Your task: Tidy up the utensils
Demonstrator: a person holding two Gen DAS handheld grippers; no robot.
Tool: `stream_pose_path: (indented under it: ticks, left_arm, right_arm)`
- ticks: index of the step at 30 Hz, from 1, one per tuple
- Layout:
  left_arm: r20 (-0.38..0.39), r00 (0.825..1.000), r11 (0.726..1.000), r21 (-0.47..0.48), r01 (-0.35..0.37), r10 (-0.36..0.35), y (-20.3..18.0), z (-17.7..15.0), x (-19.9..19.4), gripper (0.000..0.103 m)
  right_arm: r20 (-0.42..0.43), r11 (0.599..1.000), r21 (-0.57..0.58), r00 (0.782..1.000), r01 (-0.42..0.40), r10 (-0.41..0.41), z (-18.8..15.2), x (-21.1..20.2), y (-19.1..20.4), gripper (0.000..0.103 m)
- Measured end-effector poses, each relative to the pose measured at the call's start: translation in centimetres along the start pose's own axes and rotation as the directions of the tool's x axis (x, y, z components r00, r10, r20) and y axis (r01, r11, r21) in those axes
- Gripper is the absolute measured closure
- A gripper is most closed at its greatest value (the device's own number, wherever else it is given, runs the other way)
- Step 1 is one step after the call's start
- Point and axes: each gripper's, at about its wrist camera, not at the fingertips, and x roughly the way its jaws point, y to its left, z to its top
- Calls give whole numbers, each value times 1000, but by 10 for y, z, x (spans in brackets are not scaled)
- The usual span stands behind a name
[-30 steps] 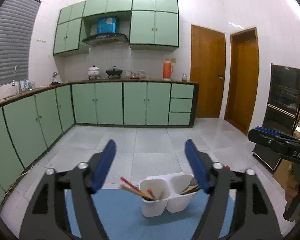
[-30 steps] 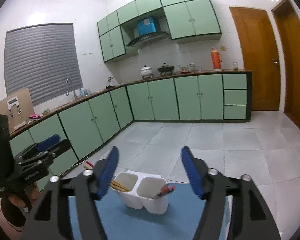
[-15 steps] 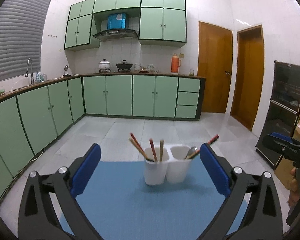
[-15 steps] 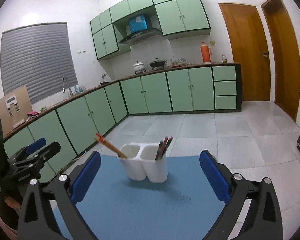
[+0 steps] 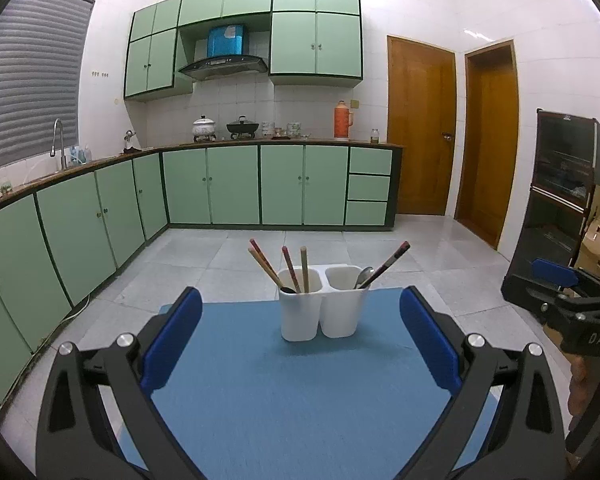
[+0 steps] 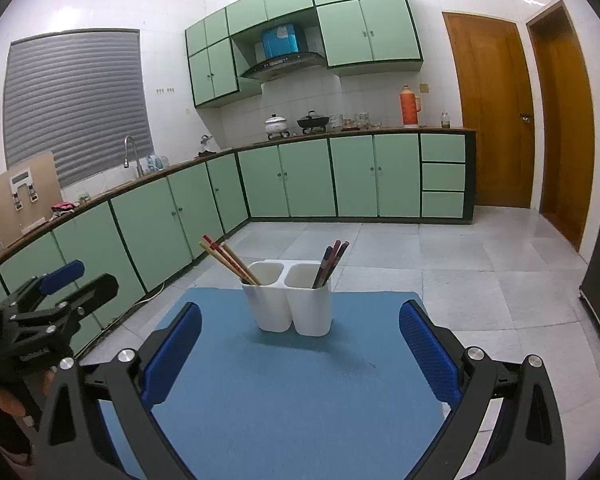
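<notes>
Both units inspected. The left hand-held gripper stands with its jaws spread wide and nothing between the blue pads. The right hand-held gripper is likewise wide apart and empty.

The white two-compartment utensil holder stands upright on the blue mat that covers the table, near the table's far edge and about midway between its side edges, well apart from both grippers.

In the left wrist view, the holder's left compartment carries four chopsticks, leaning left or near upright, with a dark object at the rim that cannot be identified. The right compartment carries a metal spoon and a dark chopstick with a red tip, leaning right.

In the right wrist view, the right compartment shows a bundle of dark sticks; their count cannot be told.

A hand grips the right unit's handle at the left view's right edge.
</notes>
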Motion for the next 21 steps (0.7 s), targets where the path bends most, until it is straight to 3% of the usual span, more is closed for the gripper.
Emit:
stream_pose_path:
  ticks: [21]
  left_arm:
    - [63,998,1000,10,13,-13,-12,4,-40,7]
  right_arm:
    - [56,999,-33,998,-25,26,7,-36,18,6]
